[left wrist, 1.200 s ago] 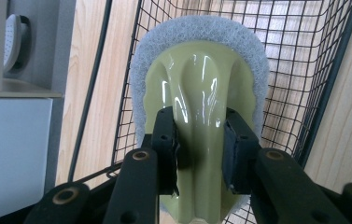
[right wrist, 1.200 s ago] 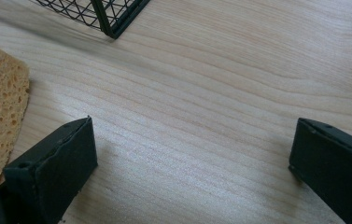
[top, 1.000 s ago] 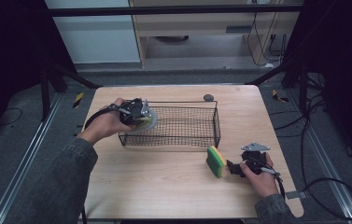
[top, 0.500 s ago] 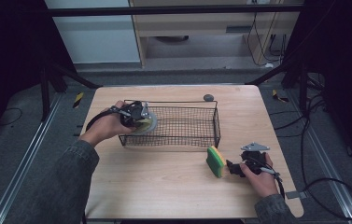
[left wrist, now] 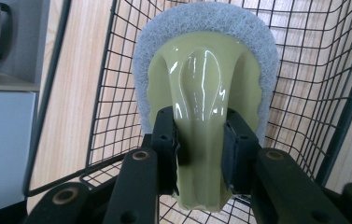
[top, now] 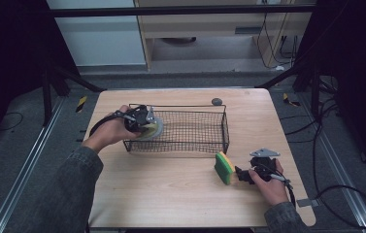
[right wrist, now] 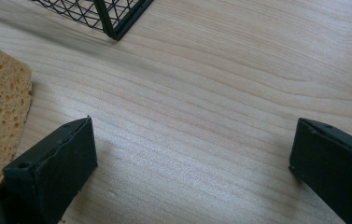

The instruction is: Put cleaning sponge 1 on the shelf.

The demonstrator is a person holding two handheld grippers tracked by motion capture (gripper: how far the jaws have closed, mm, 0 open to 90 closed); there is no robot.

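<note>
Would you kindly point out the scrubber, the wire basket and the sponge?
scrubber [left wrist: 201, 84], left gripper view, glossy handle.
wire basket [top: 225, 130], high view, right end wall.
sponge [top: 224, 168], high view, yellow side.

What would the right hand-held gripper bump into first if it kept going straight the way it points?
Probably the sponge. In the high view the right hand-held gripper points at it from close by, jaws open. In its own view the sponge sits off to one side, so it may only clip it.

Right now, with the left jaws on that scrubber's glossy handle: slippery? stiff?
Scrubber: the handle looks like stiff moulded plastic, likely rigid. Its wet-looking gloss suggests it could slip, though the left gripper clamps its narrow neck. The grey pad rim looks soft, probably compressing against the wire basket.
</note>
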